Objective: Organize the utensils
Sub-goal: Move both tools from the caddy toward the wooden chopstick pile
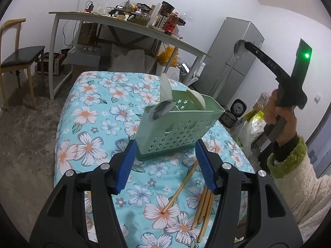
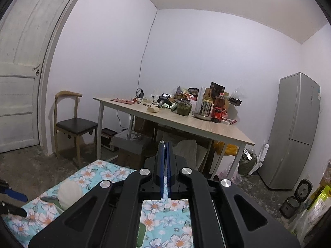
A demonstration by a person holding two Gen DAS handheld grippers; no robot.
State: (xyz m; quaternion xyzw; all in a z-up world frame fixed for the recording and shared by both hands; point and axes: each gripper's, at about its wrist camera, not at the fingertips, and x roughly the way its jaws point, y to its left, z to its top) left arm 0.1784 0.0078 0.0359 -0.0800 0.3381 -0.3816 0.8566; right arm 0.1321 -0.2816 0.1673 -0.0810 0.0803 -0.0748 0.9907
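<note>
A green perforated utensil basket (image 1: 178,128) stands on the floral tablecloth (image 1: 93,124) with pale spoons (image 1: 165,91) sticking out of it. Several bamboo chopsticks (image 1: 203,208) lie on the cloth, one (image 1: 180,190) apart and slanted. My left gripper (image 1: 165,163) is open, low over the cloth just before the basket. My right gripper (image 1: 247,45) is raised high at the right, shut on a metal spoon (image 1: 239,48). In the right wrist view its blue fingers (image 2: 164,165) are closed on the thin spoon edge (image 2: 163,144).
A wooden table (image 2: 206,126) cluttered with jars and bottles stands behind. A chair (image 2: 72,124) is by the door (image 2: 20,62). A grey fridge (image 2: 293,130) and a rice cooker (image 2: 295,196) are at the right. A pale spoon (image 2: 69,192) shows at the lower left.
</note>
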